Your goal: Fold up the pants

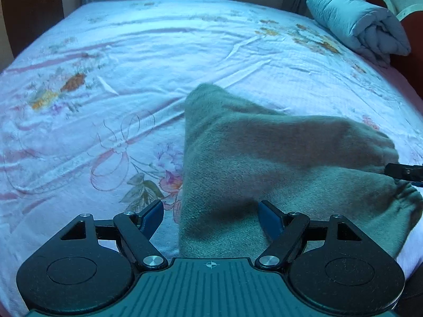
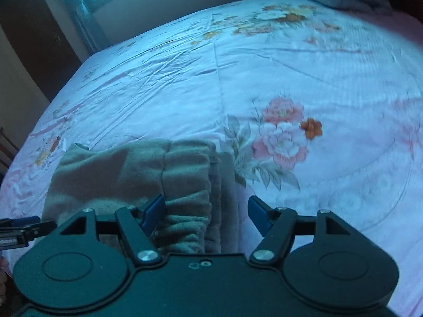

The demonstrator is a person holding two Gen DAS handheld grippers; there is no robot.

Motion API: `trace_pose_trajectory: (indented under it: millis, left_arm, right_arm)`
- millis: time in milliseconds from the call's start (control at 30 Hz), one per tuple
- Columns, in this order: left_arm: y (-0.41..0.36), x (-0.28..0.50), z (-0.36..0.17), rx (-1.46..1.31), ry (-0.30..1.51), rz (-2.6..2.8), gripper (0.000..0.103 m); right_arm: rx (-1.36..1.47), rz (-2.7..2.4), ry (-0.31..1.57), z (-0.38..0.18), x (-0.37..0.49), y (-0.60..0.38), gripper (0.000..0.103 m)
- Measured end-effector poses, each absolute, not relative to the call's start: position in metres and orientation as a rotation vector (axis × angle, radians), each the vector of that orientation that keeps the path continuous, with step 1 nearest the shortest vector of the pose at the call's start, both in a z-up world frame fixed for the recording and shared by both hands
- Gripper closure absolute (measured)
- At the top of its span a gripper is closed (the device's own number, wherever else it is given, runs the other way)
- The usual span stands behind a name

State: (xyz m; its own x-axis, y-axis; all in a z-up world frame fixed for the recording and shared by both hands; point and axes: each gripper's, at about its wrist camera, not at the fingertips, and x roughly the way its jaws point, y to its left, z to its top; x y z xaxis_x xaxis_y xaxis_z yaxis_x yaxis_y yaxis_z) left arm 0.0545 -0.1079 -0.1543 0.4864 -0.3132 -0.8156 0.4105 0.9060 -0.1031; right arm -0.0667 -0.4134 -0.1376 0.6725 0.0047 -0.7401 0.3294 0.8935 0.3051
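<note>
The grey-green pants (image 1: 264, 158) are seen lying bunched and part-folded on the flowered bedsheet (image 1: 105, 79), well short of the rolled quilt (image 1: 357, 26) at the bed's far corner. The left gripper (image 1: 210, 216) is held with its jaws apart above the pants' near edge, nothing pinched between them. The right gripper (image 2: 206, 214) is likewise spread wide over the gathered waistband (image 2: 185, 174), no cloth being pressed, probably so that a fresh hold can be taken for the next fold.
</note>
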Motion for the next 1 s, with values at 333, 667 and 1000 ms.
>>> trace_pose_trajectory:
  millis: [333,667,1000]
  left_arm:
    - [-0.119,0.069,-0.16,0.134,0.955,-0.444,0.018]
    - [-0.115,0.099,-0.181,0.005,1.06,-0.534,0.01]
    - [-0.126,0.087,-0.174,-0.003,1.019,-0.581,0.052]
  right_arm:
    - [0.587,-0.155,0.838,-0.149,-0.075,-0.42,0.039]
    - [0.736,-0.101,0.884,-0.17,-0.077,-0.427,0.026]
    - [0.732,-0.014,0.848,-0.17,-0.08,-0.426,0.056]
